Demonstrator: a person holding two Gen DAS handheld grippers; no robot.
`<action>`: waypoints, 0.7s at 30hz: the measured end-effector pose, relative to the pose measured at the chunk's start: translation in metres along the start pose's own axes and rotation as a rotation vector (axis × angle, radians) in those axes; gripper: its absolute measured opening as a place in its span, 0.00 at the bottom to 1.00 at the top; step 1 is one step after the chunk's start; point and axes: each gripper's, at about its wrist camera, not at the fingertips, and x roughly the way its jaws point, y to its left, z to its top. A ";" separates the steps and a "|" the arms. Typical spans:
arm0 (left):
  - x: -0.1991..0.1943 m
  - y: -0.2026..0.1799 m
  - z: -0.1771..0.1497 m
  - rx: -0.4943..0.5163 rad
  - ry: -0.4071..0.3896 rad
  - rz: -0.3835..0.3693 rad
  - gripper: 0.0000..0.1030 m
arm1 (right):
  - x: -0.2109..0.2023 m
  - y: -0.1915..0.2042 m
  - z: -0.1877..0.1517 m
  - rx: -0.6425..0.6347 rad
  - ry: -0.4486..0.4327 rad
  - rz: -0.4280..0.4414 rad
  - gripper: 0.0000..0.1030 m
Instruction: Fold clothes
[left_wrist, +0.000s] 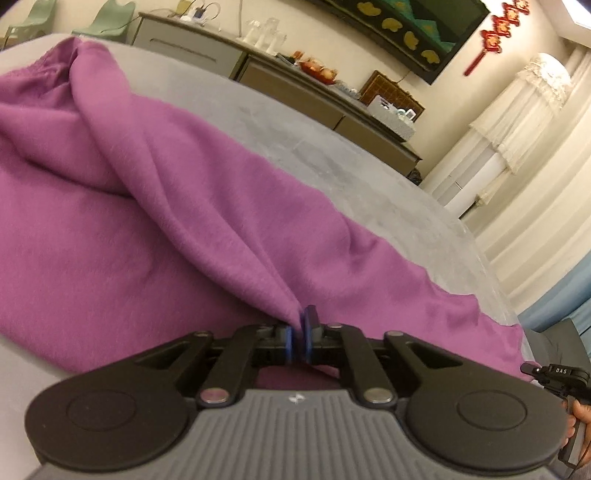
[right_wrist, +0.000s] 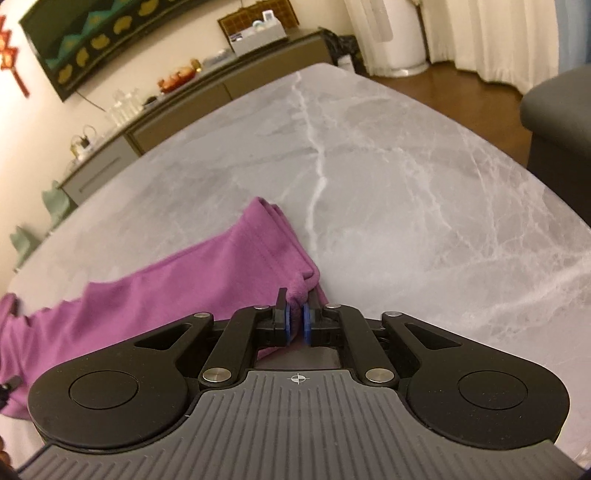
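With both grippers clamped on the purple garment (left_wrist: 155, 206), I am carrying a fold low over the grey marble table (right_wrist: 388, 177). My left gripper (left_wrist: 300, 334) has its blue pads pinched on a bunched ridge of cloth that rises in a long tented crease toward the far side; no earlier view is given, so I only say the cloth sits between the pads and looks gripped. My right gripper (right_wrist: 295, 314) is clenched on a small wad at what seems to be a hem or cuff corner, stitching lines visible just beyond it. The garment lies mostly flat on the table, spread toward my left, with the far edge running close to the table's rim in the left view.

What worries me is the thinness of both bites. Each pinch takes only a little fabric near the pad tips, so a quick pull could slip the cloth out and drop the fold crooked. If the two hands travel unevenly, the lifted layer will twist and the edges will not meet. The tented crease could also set as a wrinkle if I lay it down without tension. I would also mind the other handle (left_wrist: 554, 373) close at the right.
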 end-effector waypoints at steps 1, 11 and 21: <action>-0.002 0.001 0.000 0.003 0.001 -0.007 0.11 | 0.003 0.001 0.002 -0.016 0.000 -0.016 0.02; -0.065 0.050 0.035 -0.046 -0.152 0.024 0.18 | -0.001 0.039 0.008 -0.161 -0.084 -0.261 0.42; -0.049 0.207 0.137 -0.275 -0.123 0.309 0.17 | -0.009 0.174 -0.055 -0.433 -0.083 -0.029 0.45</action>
